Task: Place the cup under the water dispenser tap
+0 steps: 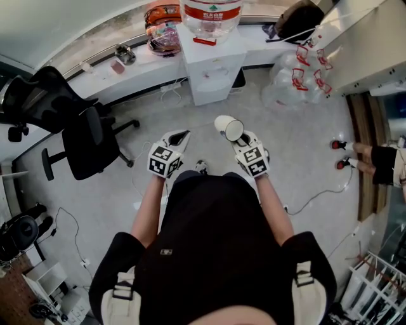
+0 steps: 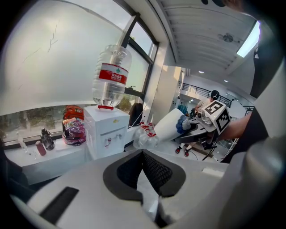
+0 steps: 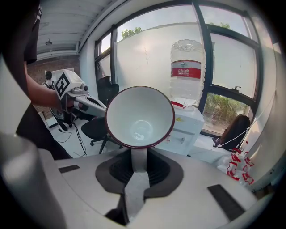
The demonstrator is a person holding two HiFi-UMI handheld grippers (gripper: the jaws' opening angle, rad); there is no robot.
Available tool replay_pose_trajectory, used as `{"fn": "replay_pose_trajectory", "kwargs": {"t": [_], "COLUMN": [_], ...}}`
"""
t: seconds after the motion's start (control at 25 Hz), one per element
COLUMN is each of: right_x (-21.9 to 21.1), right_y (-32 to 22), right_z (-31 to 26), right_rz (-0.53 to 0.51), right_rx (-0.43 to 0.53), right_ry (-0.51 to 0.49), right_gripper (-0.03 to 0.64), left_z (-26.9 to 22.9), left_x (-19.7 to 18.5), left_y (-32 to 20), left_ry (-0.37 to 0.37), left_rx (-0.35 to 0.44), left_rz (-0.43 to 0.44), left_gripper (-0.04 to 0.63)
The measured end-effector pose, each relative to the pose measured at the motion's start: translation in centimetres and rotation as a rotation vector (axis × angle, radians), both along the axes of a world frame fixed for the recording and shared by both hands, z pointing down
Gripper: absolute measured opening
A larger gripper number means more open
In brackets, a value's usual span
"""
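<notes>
Cup (image 1: 229, 128): white with a dark red rim, carried in the air over the floor, near side of the water dispenser (image 1: 212, 66) and apart from it.
Head view, right tongs (image 1: 238, 139): closed on the cup, which lies tipped with its mouth towards the person.
Head view, left tongs (image 1: 176, 138): level with the right pair, to their left, nothing carried.
Head view, dispenser: white cabinet at the far wall, a bottle (image 1: 211, 16) upended on top.
Head view, office chair (image 1: 89, 139): black, on the floor to the left.
Left gripper view, left tongs (image 2: 144, 154): jaws meet at the tips, nothing between them.
Left gripper view, cup (image 2: 172, 127): seen from its side, to the right of the dispenser (image 2: 107, 132).
Left gripper view, tabletop (image 2: 49, 154): white, left of the dispenser, carrying small items.
Right gripper view, right tongs (image 3: 139, 163): jaws clamped on the cup's handle.
Right gripper view, cup (image 3: 140, 117): mouth faces the camera, inside empty; the dispenser (image 3: 185, 129) stands beyond it, to the right.
</notes>
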State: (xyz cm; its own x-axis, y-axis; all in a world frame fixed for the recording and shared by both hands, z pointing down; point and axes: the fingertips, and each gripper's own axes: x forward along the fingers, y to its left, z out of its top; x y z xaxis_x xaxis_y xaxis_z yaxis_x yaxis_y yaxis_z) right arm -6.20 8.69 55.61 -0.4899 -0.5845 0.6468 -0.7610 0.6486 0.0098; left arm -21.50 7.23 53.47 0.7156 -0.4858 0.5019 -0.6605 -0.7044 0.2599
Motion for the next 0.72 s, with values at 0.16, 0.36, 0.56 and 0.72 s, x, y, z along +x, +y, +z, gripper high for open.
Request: {"fn": "replay_pose_trajectory", "kwargs": {"t": [0.16, 0.36, 0.56, 0.72], "right_x": [-1.1, -2.2, -3.4, -4.7], "right_y": [-0.1, -0.6, -1.1, -1.7], "right_z": [0.5, 0.6, 0.9, 0.8], "right_rz": [-0.018, -0.037, -0.062, -0.081], "right_rx": [-0.012, -0.011, -0.016, -0.009], "right_ry": [0.013, 0.019, 0.025, 0.016], "right_gripper": [0.038, 0.038, 0.038, 0.038], "left_z": [0.6, 1.3, 1.1, 1.2], "left_x": [-1.3, -2.9, -4.3, -5.4], "left_y": [0.1, 0.2, -0.1, -0.2], "left_ry": [0.011, 0.015, 0.021, 0.024], "left_rx": [-0.011, -0.019, -0.020, -0.021], "left_rz": [-0.020, -0.046, -0.078, -0.095], "left_gripper": [-0.003, -0.003, -0.003, -0.003]}}
